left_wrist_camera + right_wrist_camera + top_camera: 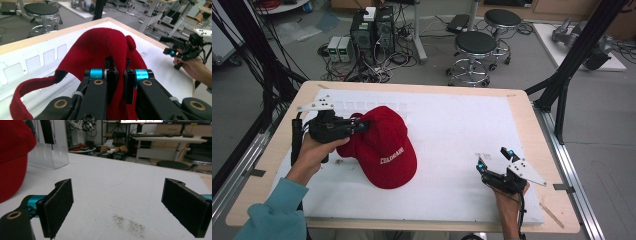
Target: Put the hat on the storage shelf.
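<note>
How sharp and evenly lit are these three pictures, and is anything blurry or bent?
High view: soft, even room light, slightly grainy, with the lettering on the red cap barely readable. Left gripper view: the left tool is sharp where it pinches the cap; the table's edge bows from wide-angle distortion. Right gripper view: the right tool is crisp, the cap's edge softer.

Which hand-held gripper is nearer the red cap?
Left. The left hand-held gripper is shut on the red cap at its back edge; the right hand-held gripper sits open, apart on the white mat.
</note>
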Available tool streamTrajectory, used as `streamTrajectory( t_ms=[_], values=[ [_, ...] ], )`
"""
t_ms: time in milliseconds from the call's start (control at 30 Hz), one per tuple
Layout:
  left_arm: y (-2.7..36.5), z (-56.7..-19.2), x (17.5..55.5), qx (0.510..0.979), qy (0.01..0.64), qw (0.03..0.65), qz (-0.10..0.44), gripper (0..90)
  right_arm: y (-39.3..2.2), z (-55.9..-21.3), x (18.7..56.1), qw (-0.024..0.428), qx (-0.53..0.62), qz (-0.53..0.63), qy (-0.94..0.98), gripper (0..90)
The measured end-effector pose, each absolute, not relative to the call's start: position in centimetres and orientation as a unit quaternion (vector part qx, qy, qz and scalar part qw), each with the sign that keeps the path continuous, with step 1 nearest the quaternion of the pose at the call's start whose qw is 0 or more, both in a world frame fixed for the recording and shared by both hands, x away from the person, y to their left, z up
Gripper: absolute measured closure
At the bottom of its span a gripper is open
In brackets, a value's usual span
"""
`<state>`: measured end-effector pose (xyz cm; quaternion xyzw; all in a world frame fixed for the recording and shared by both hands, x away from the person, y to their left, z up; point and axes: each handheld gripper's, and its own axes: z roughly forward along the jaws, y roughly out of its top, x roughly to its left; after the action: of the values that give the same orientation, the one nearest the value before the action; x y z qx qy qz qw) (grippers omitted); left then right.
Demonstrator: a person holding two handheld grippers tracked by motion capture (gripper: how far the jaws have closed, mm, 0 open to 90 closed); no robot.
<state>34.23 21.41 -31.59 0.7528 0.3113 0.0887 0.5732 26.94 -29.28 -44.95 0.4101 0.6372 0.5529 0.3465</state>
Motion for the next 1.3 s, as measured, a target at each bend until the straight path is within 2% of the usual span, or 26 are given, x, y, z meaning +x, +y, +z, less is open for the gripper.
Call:
streamTrajectory(
  t_ms=[533,1033,1300],
  values=[
    [18.8,-29.6,33.5,0.752,0.294,0.577,0.122,85.5,-24.7,-41.4,27.4,0.301,0.343,0.591,0.665,9.5],
    [17.4,-29.3,32.7,0.75,0.288,0.581,0.129,85.5,-15.1,-38.7,29.2,0.237,0.273,0.617,0.699,9.6],
    [17.7,-29.2,32.6,0.755,0.284,0.575,0.133,85.5,-12.1,-38.2,30.1,0.212,0.256,0.623,0.708,9.5]
  ],
)
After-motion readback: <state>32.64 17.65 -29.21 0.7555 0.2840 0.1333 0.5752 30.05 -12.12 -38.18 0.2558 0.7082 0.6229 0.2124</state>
